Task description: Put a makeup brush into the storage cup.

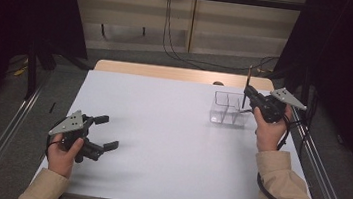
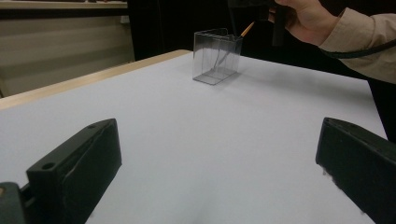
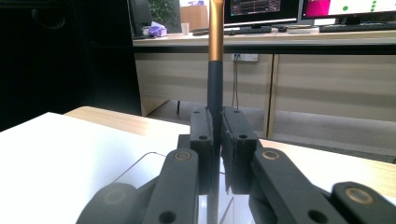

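Over the clear box [image 1: 230, 109], the right gripper [image 1: 251, 96] clamps the pen [image 3: 215, 56] upright, partly lowered, release pending; left gripper [image 1: 104, 132] waits, jaws apart.

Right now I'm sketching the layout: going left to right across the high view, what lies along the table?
Left gripper, open → bare white table → clear divided container → right gripper, shut on an upright brush.
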Motion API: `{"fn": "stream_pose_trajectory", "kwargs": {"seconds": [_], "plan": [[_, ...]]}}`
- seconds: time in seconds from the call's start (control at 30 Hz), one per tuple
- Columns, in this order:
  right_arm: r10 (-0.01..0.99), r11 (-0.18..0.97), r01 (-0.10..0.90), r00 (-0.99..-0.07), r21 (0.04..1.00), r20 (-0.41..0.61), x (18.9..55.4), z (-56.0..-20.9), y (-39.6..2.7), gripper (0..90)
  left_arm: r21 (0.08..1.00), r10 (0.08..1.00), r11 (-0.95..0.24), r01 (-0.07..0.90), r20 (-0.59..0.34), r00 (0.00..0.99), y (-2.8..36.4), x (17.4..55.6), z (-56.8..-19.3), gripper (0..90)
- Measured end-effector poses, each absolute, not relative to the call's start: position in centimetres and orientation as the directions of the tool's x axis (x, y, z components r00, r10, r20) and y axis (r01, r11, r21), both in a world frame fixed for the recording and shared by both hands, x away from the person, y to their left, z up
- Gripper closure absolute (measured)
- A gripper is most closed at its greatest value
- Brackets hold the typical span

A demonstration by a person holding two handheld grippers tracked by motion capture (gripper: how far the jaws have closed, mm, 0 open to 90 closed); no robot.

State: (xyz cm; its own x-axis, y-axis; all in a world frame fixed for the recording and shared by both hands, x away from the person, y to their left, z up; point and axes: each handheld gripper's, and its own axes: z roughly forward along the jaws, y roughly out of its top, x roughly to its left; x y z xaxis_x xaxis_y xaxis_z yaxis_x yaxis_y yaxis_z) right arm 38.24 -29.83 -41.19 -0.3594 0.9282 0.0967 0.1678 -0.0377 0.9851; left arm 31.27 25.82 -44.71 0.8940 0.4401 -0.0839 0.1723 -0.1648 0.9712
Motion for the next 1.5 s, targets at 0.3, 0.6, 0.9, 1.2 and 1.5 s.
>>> {"fn": "stream_pose_trajectory", "kwargs": {"seconds": [0.3,0.6,0.9,1.2,1.5], "plan": [[0.928,-0.037,0.172,-0.360,0.984,0.098,38.3,-41.5,-29.8,84.3,0.971,0.440,-0.168,0.170,-0.081,0.894,25.9,31.3,-44.7,0.0],[0.929,-0.034,0.178,-0.358,0.983,0.097,38.3,-41.8,-29.7,84.3,0.971,0.439,-0.170,0.169,-0.079,0.895,25.9,31.2,-44.6,0.0],[0.931,-0.041,0.181,-0.351,0.983,0.103,38.1,-42.1,-29.7,84.2,0.971,0.438,-0.168,0.168,-0.079,0.895,25.8,31.2,-44.6,0.0],[0.931,-0.033,0.185,-0.351,0.982,0.097,37.9,-42.4,-29.7,84.2,0.972,0.435,-0.168,0.166,-0.078,0.897,25.8,31.2,-44.6,0.0],[0.933,-0.037,0.193,-0.346,0.981,0.103,37.7,-42.9,-30.0,84.1,0.971,0.435,-0.171,0.168,-0.079,0.897,25.7,31.2,-44.6,0.0]]}}
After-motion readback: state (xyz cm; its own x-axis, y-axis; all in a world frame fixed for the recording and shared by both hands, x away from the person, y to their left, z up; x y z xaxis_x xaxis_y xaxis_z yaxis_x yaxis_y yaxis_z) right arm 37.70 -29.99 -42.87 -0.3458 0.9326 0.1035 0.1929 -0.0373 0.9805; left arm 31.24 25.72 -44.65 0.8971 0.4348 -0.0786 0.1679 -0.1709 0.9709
